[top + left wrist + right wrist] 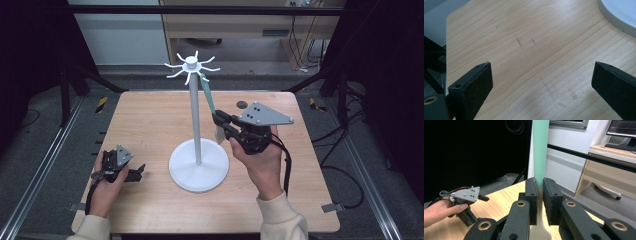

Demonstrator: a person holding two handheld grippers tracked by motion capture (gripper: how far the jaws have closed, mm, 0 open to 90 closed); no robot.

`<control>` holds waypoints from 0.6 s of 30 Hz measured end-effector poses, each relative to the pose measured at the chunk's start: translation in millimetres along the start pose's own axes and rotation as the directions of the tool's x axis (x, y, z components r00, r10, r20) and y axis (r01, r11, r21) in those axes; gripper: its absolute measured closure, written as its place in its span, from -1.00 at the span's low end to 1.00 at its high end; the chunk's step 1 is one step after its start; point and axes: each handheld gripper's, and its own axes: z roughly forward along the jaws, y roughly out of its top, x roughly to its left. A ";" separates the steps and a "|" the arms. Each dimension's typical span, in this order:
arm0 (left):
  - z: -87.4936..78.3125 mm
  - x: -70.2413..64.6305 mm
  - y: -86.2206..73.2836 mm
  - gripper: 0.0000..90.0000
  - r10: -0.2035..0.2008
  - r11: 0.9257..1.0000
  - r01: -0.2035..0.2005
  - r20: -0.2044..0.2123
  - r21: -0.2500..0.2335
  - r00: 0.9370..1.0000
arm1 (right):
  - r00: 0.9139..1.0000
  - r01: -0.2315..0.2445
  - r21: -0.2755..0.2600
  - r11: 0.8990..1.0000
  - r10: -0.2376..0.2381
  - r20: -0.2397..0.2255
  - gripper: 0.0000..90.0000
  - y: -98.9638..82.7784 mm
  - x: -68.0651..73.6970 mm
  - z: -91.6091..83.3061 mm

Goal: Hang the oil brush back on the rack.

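Spatula (209, 97), green-handled, is hanging aslant from a hook of the white stand (198, 172), its pale lower end pinched by the right gripper (220, 120), probably to steady it on or off the hook. Left gripper (135, 174) is resting on the table (150, 120), jaws spread wide and holding nothing.

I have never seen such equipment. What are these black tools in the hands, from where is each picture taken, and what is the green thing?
A person holds a hand-operated claw in each hand; there is no robot arm. The high view looks down on the wooden table. Each of the other two pictures comes from a camera riding on one claw. On the table stands a white stand with hooks on top. The right claw is shut on a green strip hanging from a hook. The left claw is open, with nothing between its jaws, low over the table.
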 end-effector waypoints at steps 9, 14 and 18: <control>0.1 -0.1 -0.1 -0.93 0.000 1.000 0.000 0.001 0.000 1.000 | 1.000 -0.007 -0.004 1.000 0.007 -0.004 0.83 -1.0 -0.9 0.6; 0.2 -0.1 0.0 -0.93 0.001 1.000 -0.001 0.001 0.001 1.000 | 1.000 -0.011 -0.004 1.000 0.011 -0.008 0.82 -1.2 -1.3 1.2; 0.0 0.5 -0.4 -0.93 -0.002 1.000 0.002 -0.001 0.000 1.000 | 1.000 -0.013 -0.001 1.000 0.013 -0.012 0.82 -0.9 -1.4 3.4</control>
